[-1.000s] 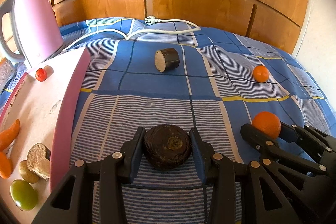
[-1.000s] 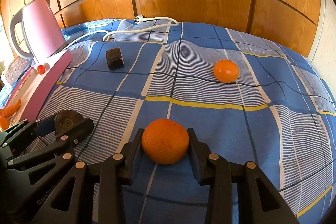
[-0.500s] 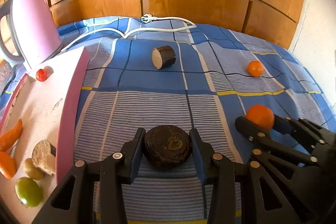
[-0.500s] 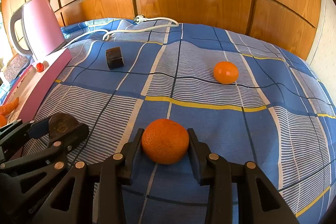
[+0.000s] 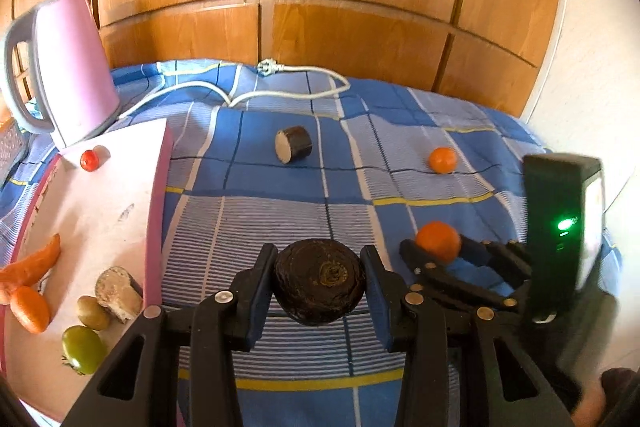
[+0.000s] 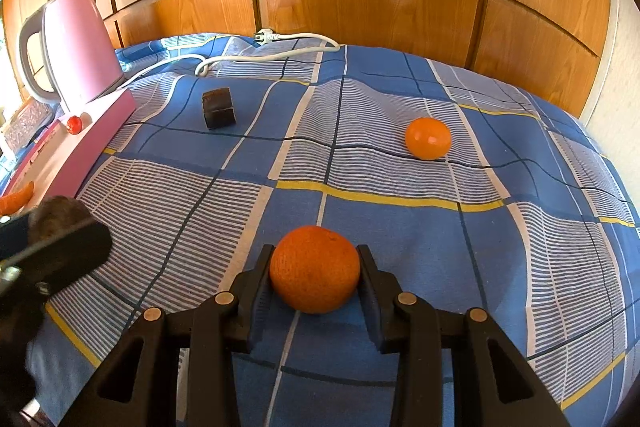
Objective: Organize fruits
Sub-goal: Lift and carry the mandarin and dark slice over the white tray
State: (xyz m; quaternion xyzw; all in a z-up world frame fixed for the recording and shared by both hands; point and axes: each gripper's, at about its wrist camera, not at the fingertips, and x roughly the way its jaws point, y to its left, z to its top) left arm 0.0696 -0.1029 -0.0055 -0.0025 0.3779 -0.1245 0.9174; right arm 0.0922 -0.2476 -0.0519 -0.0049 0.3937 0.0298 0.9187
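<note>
You have been lifting both grippers off the bed: your left gripper is clamping the dark root, your right gripper the near orange; far right, another orange is lying.

Blue plaid bedspread, yellow lines; orange mandarin; dark brown beet; pink kettle

Open blue bedspread is seen ahead of both grippers. The left side is blocked by a pink tray and kettle; a cut dark vegetable piece, an orange and a white cable lie farther ahead.
</note>
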